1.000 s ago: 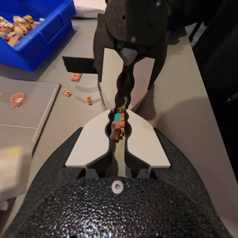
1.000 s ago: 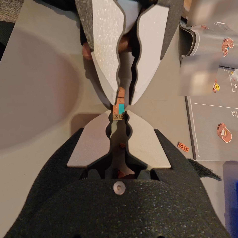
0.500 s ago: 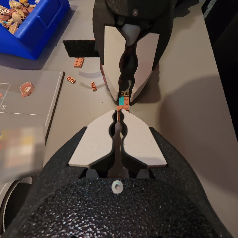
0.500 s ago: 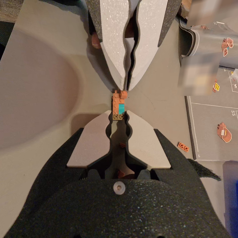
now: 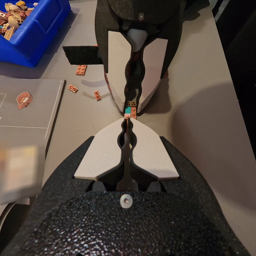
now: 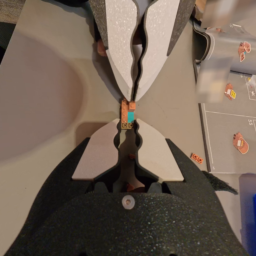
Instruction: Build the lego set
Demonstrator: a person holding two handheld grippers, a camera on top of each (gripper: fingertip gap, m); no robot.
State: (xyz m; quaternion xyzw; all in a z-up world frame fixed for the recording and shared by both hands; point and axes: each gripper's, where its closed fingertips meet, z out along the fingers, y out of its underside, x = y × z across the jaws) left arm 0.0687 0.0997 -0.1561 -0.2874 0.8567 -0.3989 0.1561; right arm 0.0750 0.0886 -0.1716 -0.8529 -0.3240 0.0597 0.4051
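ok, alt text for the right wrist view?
The right gripper clamps the olive end of a small brown and teal brick assembly above a grey table. Opposite, the left gripper, shut, touches its far end.

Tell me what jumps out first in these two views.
Two grippers meet tip to tip over a grey table, sharing a small brick assembly, brown with a teal tile. The right gripper clamps its olive end; the left gripper is shut at the other end. A blue bin of bricks sits far left.
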